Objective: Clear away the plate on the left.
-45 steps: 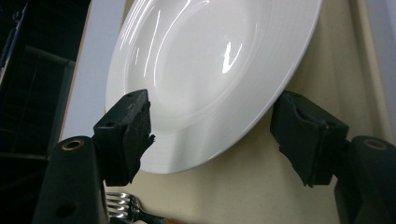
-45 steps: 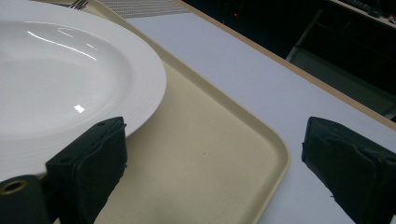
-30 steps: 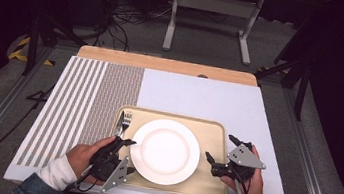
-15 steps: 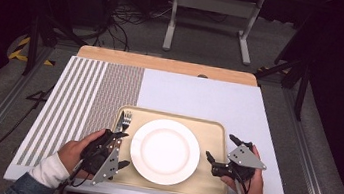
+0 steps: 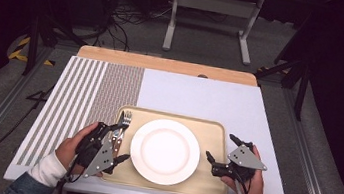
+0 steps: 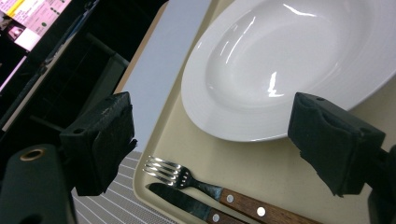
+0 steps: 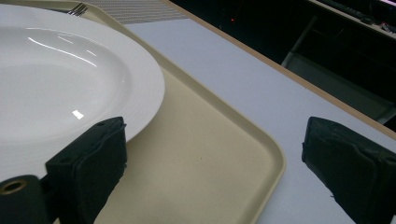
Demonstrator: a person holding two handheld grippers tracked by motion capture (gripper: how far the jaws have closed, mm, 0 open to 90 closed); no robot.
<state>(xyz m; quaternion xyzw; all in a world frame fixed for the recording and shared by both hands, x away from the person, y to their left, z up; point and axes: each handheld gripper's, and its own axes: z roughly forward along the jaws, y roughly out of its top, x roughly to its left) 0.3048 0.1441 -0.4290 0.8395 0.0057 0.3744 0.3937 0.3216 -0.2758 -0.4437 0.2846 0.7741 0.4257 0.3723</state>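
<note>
Left claw (image 5: 121,142) raised, tilted over fork (image 5: 125,121)

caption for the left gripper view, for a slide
Open left gripper above a tan tray with a white plate, a fork and a knife.

Rectangular table w/ pale wooden top (image 5: 164,64), its wood showing as a strip along the far edge, centre of the high view. Directly on it: a flat light-grey mat (image 5: 200,98) covering most of the top, right & centre of frame, & a grey-and-white striped cloth placemat (image 5: 84,95) at left, stripes wide at the outer side, fine toward the middle. A beige rectangular plastic tray (image 5: 215,133) lies on the grey mat, lower centre, its left edge touching or just overlapping the placemat.
</note>
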